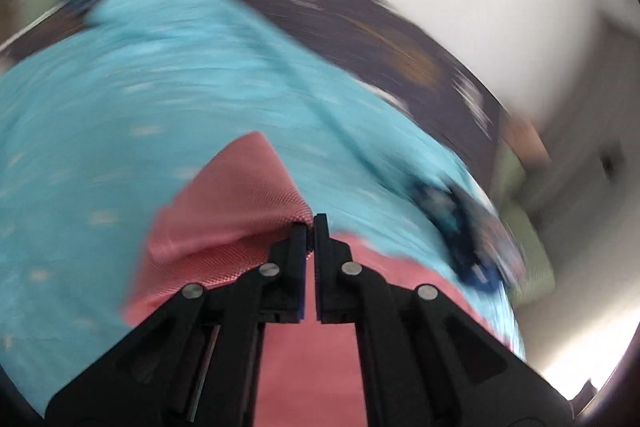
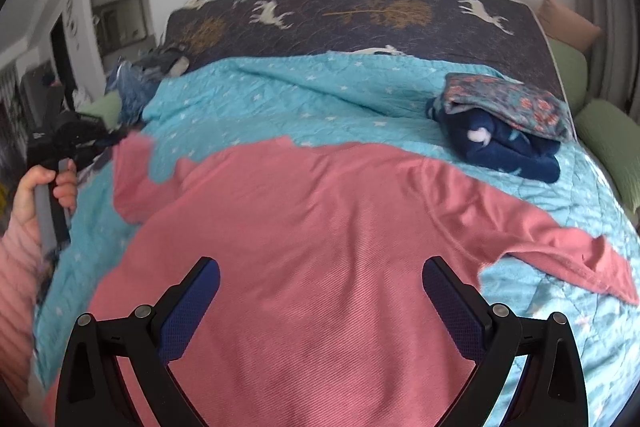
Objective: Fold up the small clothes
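Observation:
A pink long-sleeved top (image 2: 320,211) lies spread flat on a turquoise star-print blanket (image 2: 280,99) on a bed. My left gripper (image 1: 311,227) is shut on a pinched fold of the pink top (image 1: 224,211), which drapes to the left of its black fingers; this view is blurred. In the right wrist view, the left gripper (image 2: 116,143) sits at the top's left sleeve, with a hand (image 2: 36,195) around its handle. My right gripper (image 2: 322,267) hovers over the middle of the top, its blue pads (image 2: 192,311) wide apart with nothing between them. The right sleeve (image 2: 560,247) stretches out flat.
A folded stack of dark blue and floral clothes (image 2: 508,123) rests on the blanket at the back right. Loose bluish clothes (image 2: 136,83) are heaped at the back left. Behind lies a dark deer-print cover (image 2: 360,19). Green cushions (image 2: 608,131) line the right edge.

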Available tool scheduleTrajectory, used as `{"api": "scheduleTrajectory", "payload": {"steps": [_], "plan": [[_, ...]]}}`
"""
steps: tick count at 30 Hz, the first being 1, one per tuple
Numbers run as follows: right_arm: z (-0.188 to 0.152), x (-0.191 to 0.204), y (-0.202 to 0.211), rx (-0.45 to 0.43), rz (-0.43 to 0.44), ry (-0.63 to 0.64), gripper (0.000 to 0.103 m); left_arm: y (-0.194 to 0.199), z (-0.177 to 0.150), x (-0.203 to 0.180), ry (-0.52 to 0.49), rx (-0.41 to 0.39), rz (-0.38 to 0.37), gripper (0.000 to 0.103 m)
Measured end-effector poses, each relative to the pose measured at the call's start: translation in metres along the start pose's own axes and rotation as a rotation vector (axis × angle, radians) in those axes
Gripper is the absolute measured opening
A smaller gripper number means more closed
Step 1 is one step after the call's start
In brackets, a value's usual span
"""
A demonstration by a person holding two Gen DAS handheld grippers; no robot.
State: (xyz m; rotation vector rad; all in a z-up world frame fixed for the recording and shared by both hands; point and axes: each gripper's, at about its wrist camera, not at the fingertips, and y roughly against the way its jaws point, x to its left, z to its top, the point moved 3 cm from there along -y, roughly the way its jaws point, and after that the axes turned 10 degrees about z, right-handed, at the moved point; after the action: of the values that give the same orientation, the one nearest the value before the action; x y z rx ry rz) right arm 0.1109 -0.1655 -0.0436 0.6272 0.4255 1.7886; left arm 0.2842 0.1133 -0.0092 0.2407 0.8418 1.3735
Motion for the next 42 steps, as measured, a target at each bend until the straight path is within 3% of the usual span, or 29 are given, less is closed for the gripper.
{"api": "scheduleTrajectory", "payload": {"steps": [4,6,9,13,15,19,23,27,30,34,37,39,42], "plan": [[0.003,-0.028,0.011,-0.041,-0.053,-0.031,0.103,-0.024,-0.047,-0.104,-0.215,0.088,-0.082,0.007],[0.0,-0.049,0.008,-0.014,-0.076,-0.065,0.103,-0.044,-0.075,-0.134,-0.292,0.157,-0.091,0.028],[-0.006,-0.081,0.001,0.044,0.007,-0.173,0.103,-0.056,-0.101,-0.145,-0.347,0.229,-0.086,0.04],[-0.007,-0.106,-0.007,0.081,0.112,-0.269,0.101,-0.033,-0.101,-0.127,-0.323,0.211,-0.093,0.047],[-0.003,-0.108,-0.013,0.092,0.137,-0.281,0.092,-0.019,-0.094,-0.11,-0.296,0.154,-0.055,0.057],[0.016,-0.088,-0.037,0.123,0.182,-0.199,0.072,0.007,-0.079,-0.054,-0.234,0.037,0.122,0.059],[0.031,-0.045,-0.068,0.152,0.176,-0.045,0.069,0.01,-0.079,-0.011,-0.209,-0.004,0.284,0.061],[0.039,0.002,-0.109,0.212,0.14,0.107,0.069,-0.005,-0.097,0.012,-0.276,0.051,0.446,0.061],[0.04,0.021,-0.139,0.247,0.066,0.177,0.069,-0.018,-0.107,0.018,-0.276,0.106,0.474,0.061],[0.041,0.023,-0.174,0.265,-0.038,0.205,0.067,-0.031,-0.106,0.035,-0.198,0.137,0.506,0.061],[0.044,0.01,-0.188,0.272,-0.038,0.131,0.021,-0.037,-0.1,0.046,-0.128,0.137,0.517,0.061],[0.051,-0.004,-0.18,0.231,-0.014,0.053,0.007,-0.037,-0.097,0.053,-0.091,0.123,0.527,0.062],[0.057,-0.037,-0.15,0.143,-0.01,-0.096,0.007,-0.033,-0.094,0.067,-0.038,0.099,0.57,0.062]]}}
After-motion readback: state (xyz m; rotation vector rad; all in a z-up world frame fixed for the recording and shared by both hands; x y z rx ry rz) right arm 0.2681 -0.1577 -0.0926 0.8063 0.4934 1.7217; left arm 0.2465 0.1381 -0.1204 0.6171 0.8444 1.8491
